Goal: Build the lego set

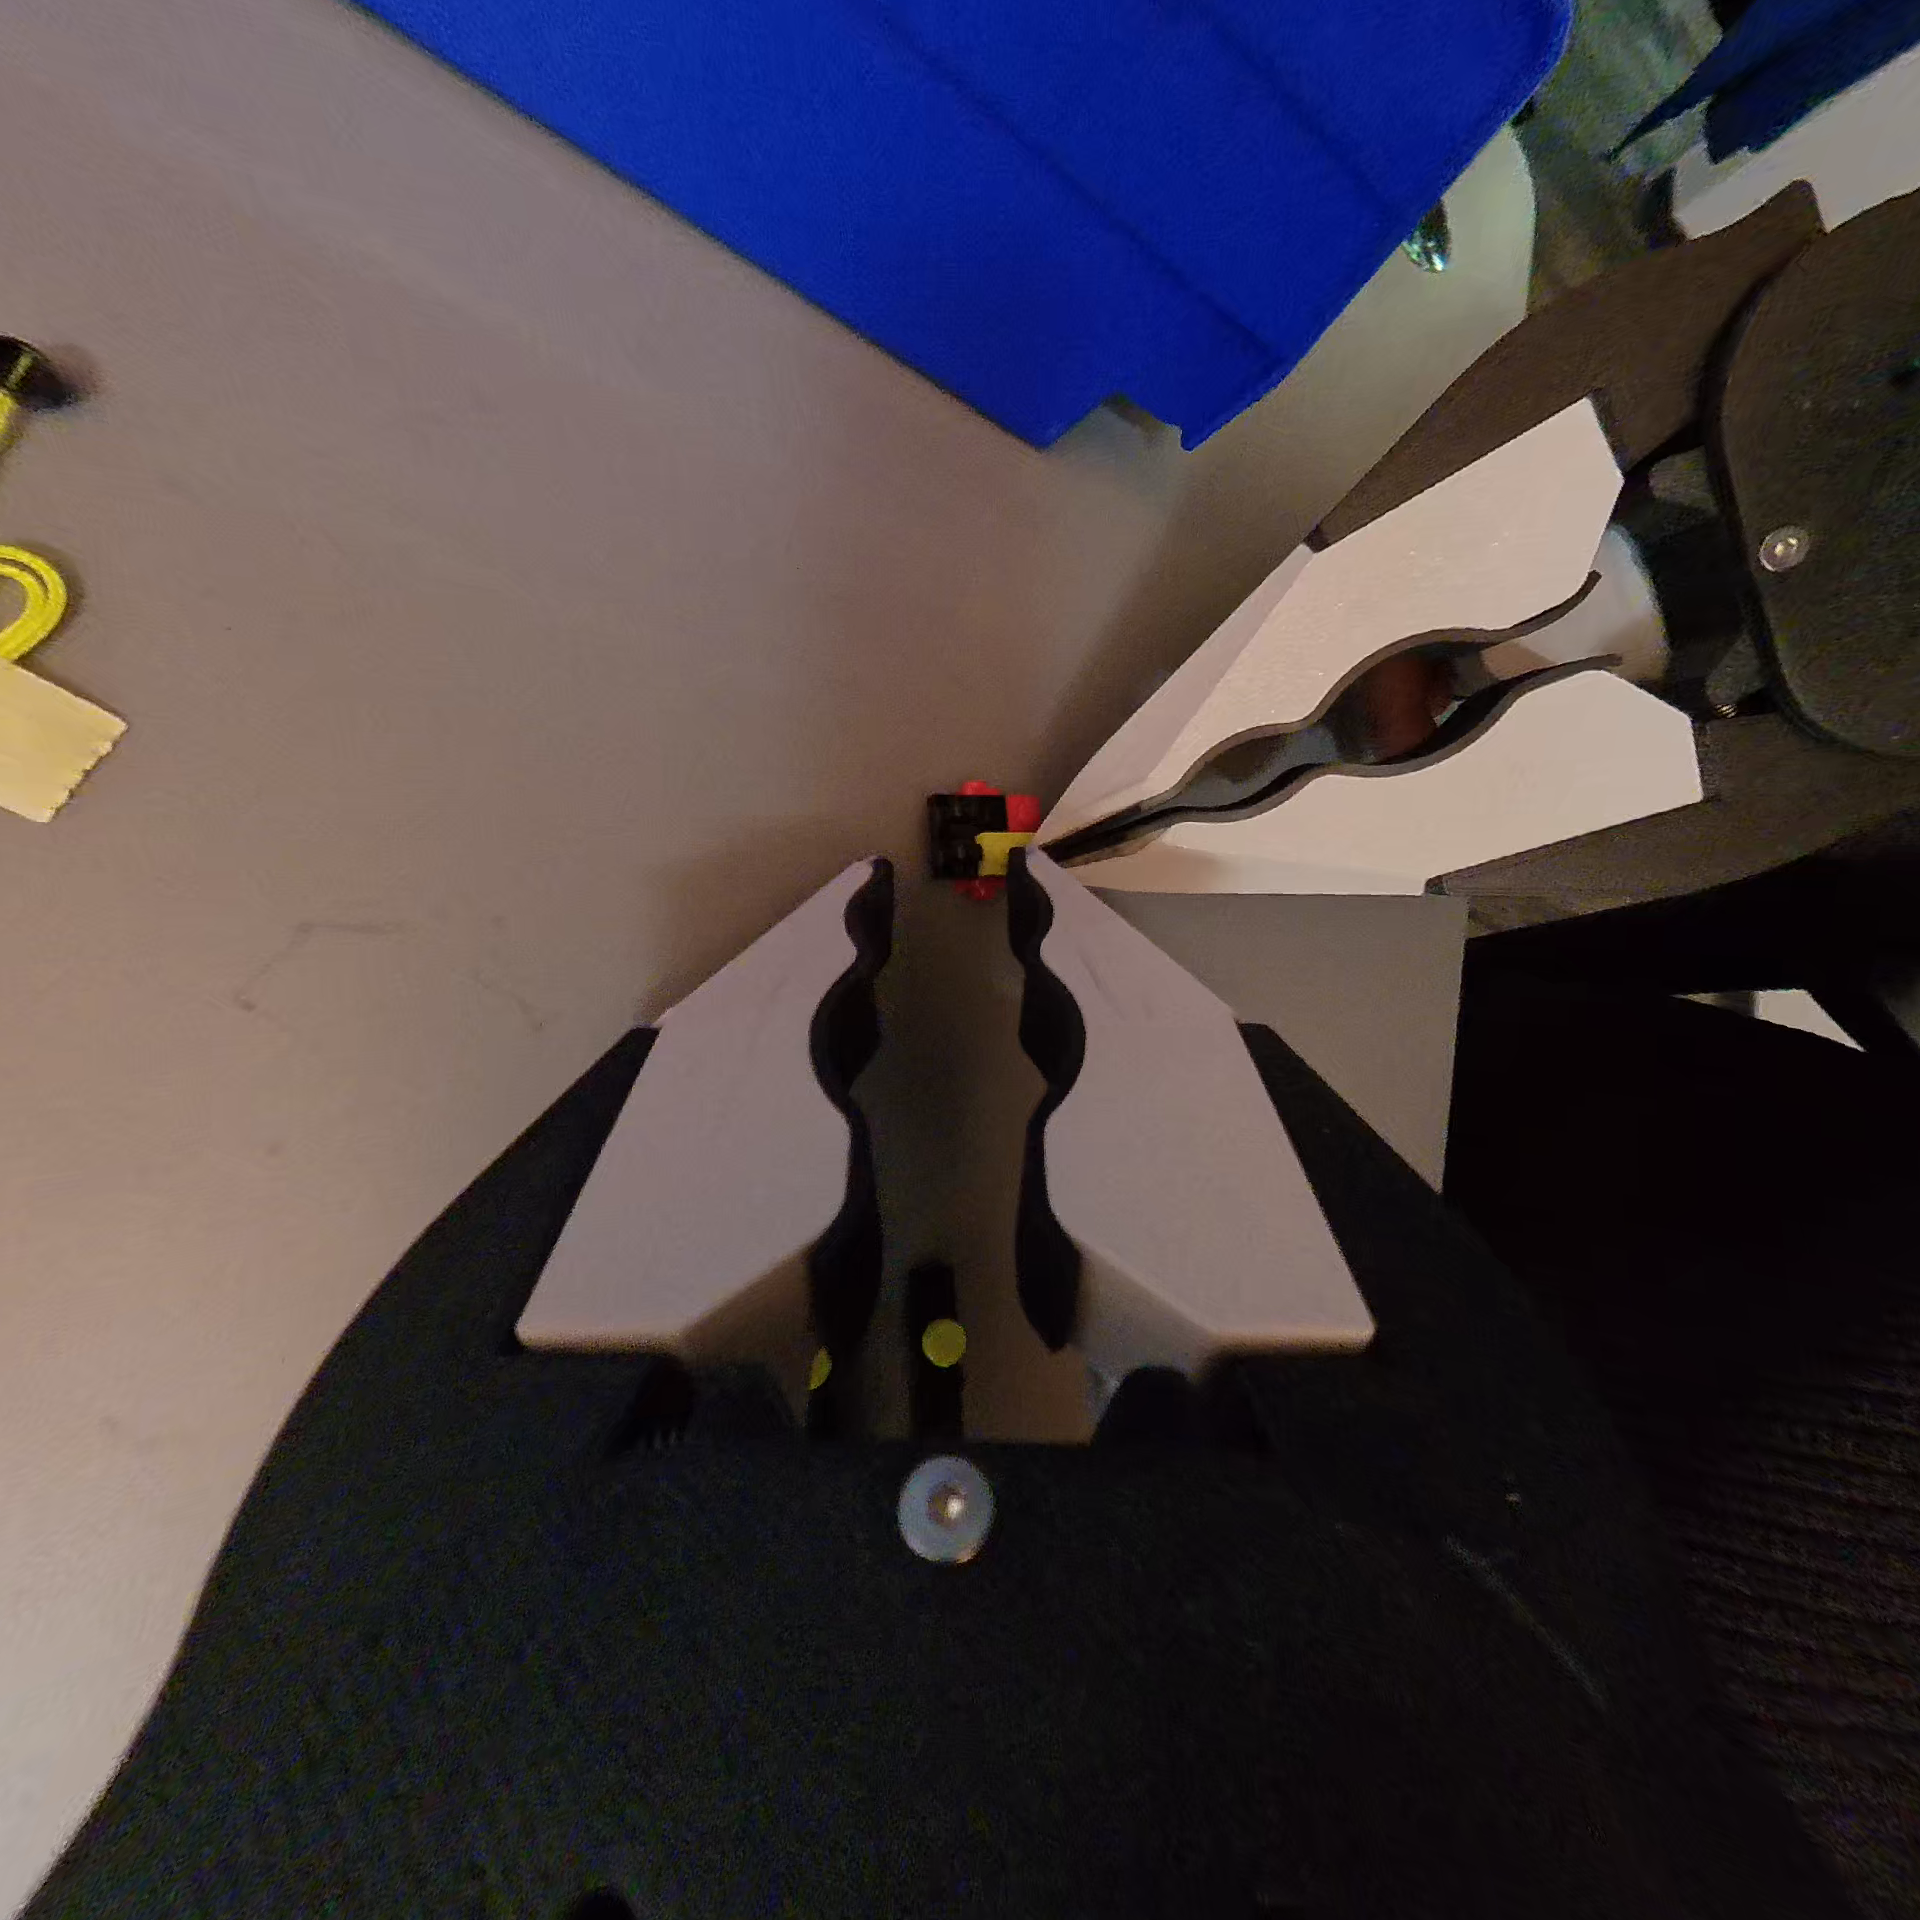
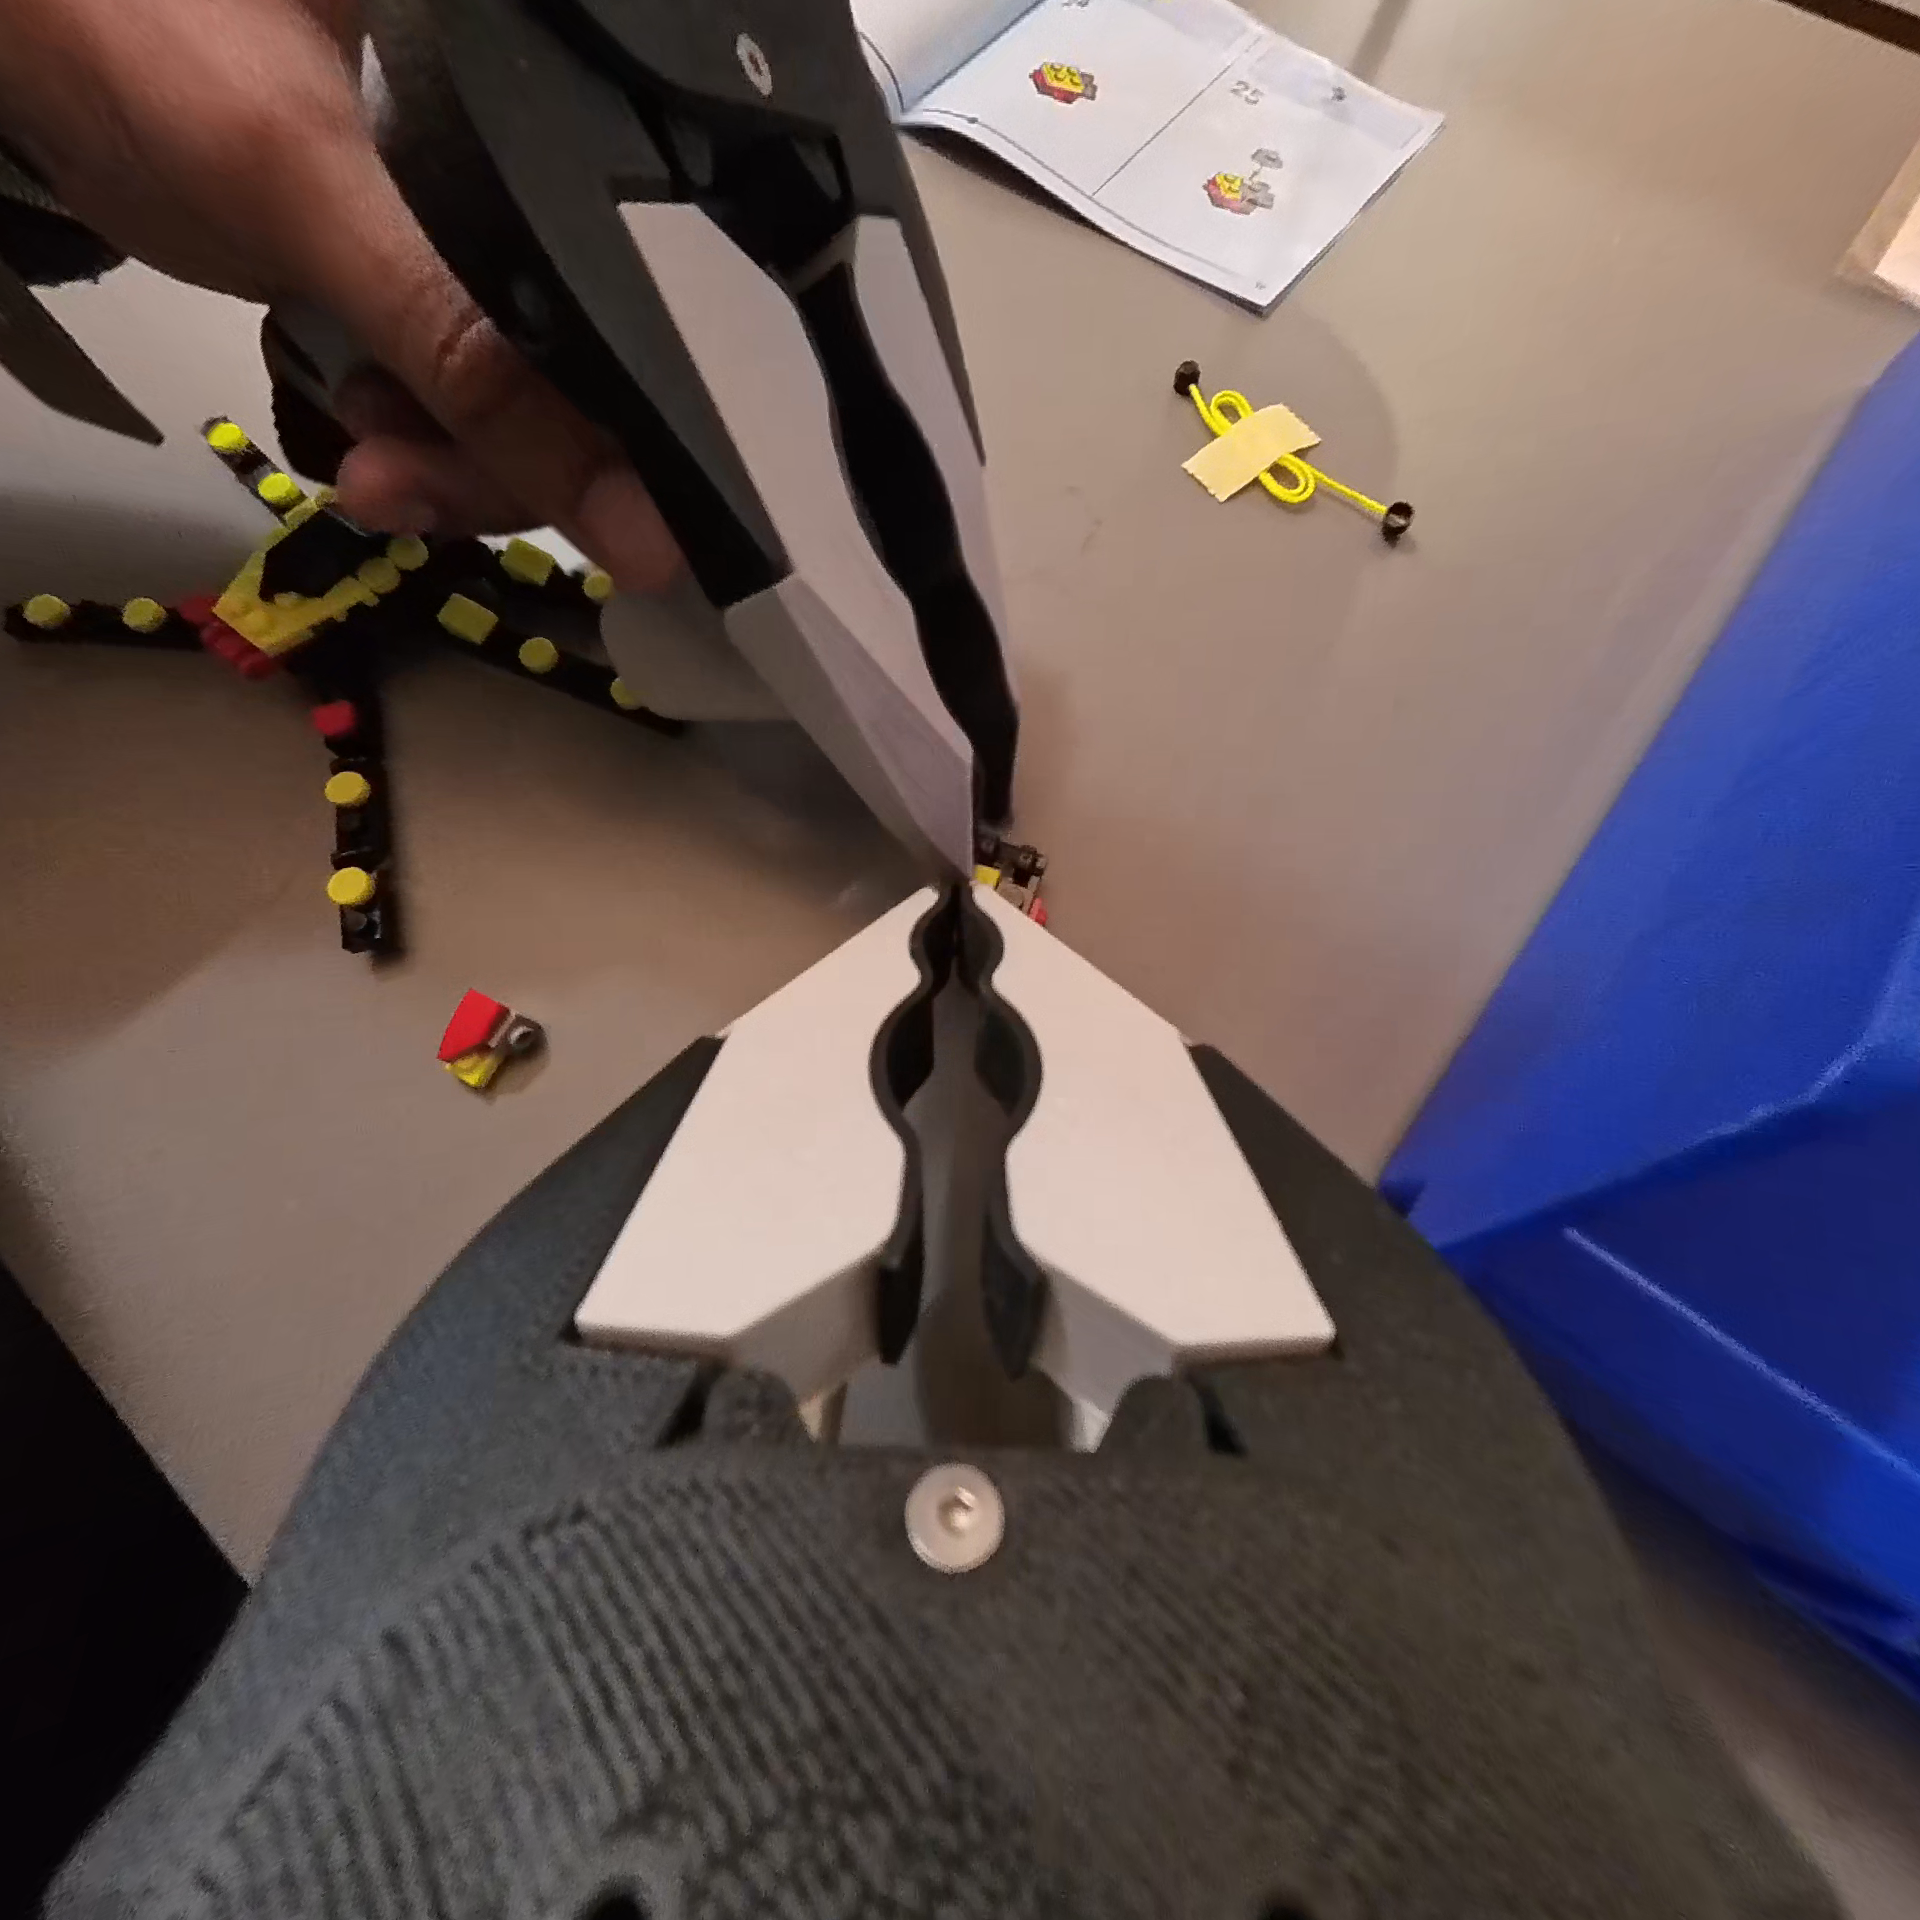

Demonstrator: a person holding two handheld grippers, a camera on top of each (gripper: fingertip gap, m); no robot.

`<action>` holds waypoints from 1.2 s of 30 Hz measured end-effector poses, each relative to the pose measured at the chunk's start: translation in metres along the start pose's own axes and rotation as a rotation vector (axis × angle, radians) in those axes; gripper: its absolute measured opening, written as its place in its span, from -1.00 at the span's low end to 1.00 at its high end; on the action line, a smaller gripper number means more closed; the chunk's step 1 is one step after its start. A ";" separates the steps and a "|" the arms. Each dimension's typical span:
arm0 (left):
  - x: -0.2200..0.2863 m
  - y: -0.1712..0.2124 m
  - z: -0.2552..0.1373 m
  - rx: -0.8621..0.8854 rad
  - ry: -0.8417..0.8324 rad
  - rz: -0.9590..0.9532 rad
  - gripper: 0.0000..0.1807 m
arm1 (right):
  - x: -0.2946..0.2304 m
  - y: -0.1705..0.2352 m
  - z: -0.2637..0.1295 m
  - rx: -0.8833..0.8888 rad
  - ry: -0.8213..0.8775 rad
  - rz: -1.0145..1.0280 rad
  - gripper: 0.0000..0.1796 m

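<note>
Tips of both grippers met at a small black, yellow and red lego sub-assembly (image 1: pixel 977 844) on the table (image 1: pixel 468 727). It sat at twelve o'clock, touching the spread left gripper (image 1: pixel 951 868); the right gripper (image 2: pixel 958 902), jaws pressed together, touched it from three o'clock.

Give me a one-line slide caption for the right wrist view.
Both grippers, right and left, converge on a small lego piece on the table, spider-like model and instruction booklet behind.

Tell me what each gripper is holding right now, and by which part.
Left gripper: nothing, open. Right gripper: shut by the small brick assembly; a grip cannot be told.
</note>
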State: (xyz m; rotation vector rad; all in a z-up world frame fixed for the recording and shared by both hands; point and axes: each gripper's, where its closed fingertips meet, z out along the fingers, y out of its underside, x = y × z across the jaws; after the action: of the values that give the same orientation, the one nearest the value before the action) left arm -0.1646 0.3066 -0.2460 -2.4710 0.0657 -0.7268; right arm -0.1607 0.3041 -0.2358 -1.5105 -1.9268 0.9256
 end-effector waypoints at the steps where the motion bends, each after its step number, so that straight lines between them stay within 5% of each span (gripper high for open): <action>1: -0.002 0.000 -0.001 0.000 -0.026 0.011 -0.73 | 0.000 0.000 0.000 0.009 -0.004 -0.002 -1.00; 4: -0.006 -0.005 -0.014 0.031 -0.101 0.050 -0.49 | 0.001 -0.014 -0.008 0.095 -0.001 -0.028 -0.93; 10: 0.007 -0.013 -0.088 0.252 -0.054 0.080 -0.48 | -0.021 -0.054 -0.028 0.303 -0.156 0.032 -0.77; 14: -0.015 0.025 -0.124 0.309 -0.152 0.161 -0.53 | -0.035 -0.090 -0.014 0.389 -0.203 -0.002 -0.72; 21: -0.047 0.069 -0.185 0.603 -0.195 -0.023 -0.42 | -0.045 -0.128 0.062 0.243 -0.269 -0.123 0.03; 26: -0.058 0.092 -0.210 0.659 -0.232 -0.043 0.00 | -0.055 -0.114 0.073 0.157 -0.356 -0.044 0.24; 30: -0.053 0.106 -0.212 0.623 -0.276 -0.003 0.12 | -0.060 -0.095 0.058 0.138 -0.354 -0.078 0.32; 33: -0.057 0.113 -0.217 0.625 -0.324 0.004 -0.09 | -0.056 -0.095 0.052 0.159 -0.340 -0.118 0.25; 36: -0.061 0.116 -0.225 0.649 -0.343 0.032 -0.39 | -0.052 -0.110 0.051 0.244 -0.369 -0.132 -0.38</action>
State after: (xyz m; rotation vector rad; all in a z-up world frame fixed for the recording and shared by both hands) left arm -0.3197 0.1076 -0.1796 -1.9229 -0.2253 -0.2396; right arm -0.2542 0.2273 -0.1824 -1.1175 -2.0402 1.3985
